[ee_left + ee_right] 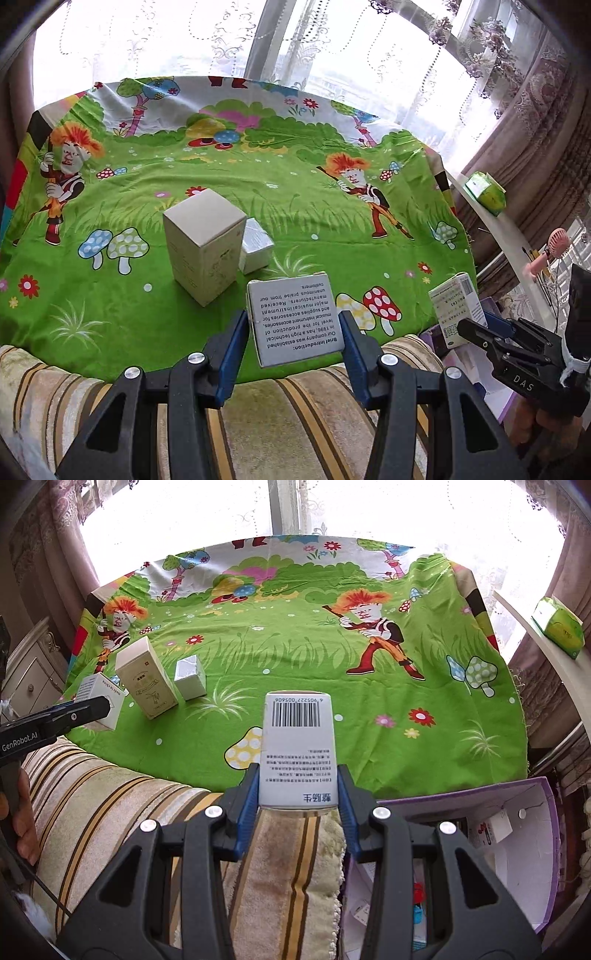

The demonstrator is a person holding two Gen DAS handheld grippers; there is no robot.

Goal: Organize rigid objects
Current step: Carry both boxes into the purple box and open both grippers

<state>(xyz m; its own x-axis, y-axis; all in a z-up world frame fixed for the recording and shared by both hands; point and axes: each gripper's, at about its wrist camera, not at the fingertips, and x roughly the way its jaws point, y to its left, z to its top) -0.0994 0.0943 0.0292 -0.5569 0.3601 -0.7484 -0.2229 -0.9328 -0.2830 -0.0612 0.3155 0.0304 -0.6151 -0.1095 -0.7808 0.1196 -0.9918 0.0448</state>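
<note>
Two boxes (204, 246) (256, 245) stand on the cloth (332, 229); each tool (294, 332) (298, 786) pinches one more box (293, 317) (298, 749).

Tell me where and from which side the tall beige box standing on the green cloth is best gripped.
Probably across the upper part of the tall beige box, from above, fingers closing on its two wider faces. It stands upright on the cloth, top free. A small white box sits close against one side, so a sideways approach there looks crowded.
</note>
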